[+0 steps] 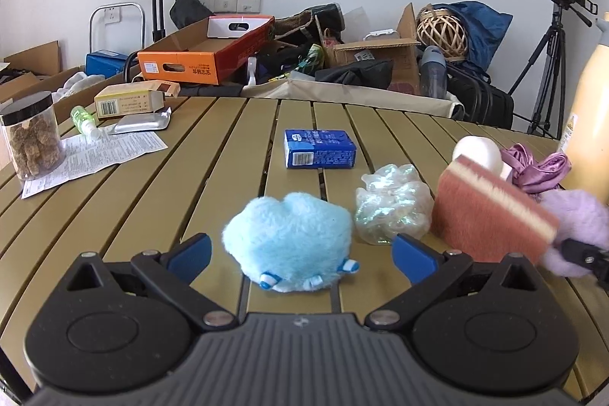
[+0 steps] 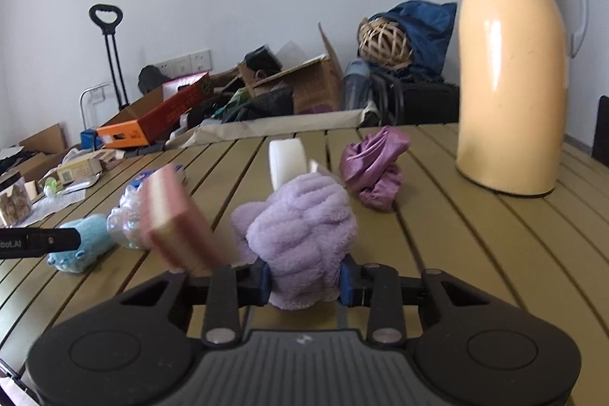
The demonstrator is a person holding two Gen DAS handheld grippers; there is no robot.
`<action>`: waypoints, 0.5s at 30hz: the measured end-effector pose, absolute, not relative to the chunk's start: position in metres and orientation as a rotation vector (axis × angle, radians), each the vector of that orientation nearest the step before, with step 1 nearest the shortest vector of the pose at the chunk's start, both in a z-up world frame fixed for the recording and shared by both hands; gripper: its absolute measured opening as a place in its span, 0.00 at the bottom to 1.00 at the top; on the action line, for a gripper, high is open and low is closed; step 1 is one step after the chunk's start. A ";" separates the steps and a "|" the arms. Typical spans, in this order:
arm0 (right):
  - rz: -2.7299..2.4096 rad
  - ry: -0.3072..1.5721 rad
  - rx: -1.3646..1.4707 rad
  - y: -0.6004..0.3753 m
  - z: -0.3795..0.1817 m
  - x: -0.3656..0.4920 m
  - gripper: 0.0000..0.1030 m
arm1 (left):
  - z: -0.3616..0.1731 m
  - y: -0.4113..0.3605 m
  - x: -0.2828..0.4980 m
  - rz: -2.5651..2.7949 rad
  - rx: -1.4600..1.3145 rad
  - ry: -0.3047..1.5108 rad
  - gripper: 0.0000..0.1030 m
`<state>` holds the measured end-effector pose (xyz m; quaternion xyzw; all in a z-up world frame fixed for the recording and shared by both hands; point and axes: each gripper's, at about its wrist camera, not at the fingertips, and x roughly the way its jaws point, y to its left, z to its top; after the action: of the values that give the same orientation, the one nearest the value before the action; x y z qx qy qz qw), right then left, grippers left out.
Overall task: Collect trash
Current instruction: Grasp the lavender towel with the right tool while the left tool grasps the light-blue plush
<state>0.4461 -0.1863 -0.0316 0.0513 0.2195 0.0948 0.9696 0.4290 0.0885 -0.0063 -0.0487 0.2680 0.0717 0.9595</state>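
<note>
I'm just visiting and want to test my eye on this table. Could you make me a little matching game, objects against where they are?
1. purple fluffy cloth
2. light blue plush
3. cream thermos
4. blue carton

A. between the open left gripper's fingers
B. standing upright
C. lying mid-table
D. clamped in the right gripper

Pairs: 1-D, 2-A, 3-B, 4-C

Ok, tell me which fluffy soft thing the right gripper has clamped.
The lilac fluffy plush bundle, squeezed in the right gripper; the light-blue plush toy lies free.
</note>
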 end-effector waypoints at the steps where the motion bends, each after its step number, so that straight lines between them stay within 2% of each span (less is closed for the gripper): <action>1: 0.180 0.432 0.117 -0.191 -0.031 0.445 0.31 | -0.006 0.089 0.431 0.150 -0.099 0.546 1.00; 15: 0.081 0.404 0.174 -0.223 -0.034 0.445 0.31 | -0.019 0.091 0.466 0.222 -0.094 0.642 1.00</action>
<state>0.4451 -0.2235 -0.0339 0.0865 0.2001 0.0400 0.9751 0.4659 0.0914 -0.0194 -0.0461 0.3150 0.1087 0.9417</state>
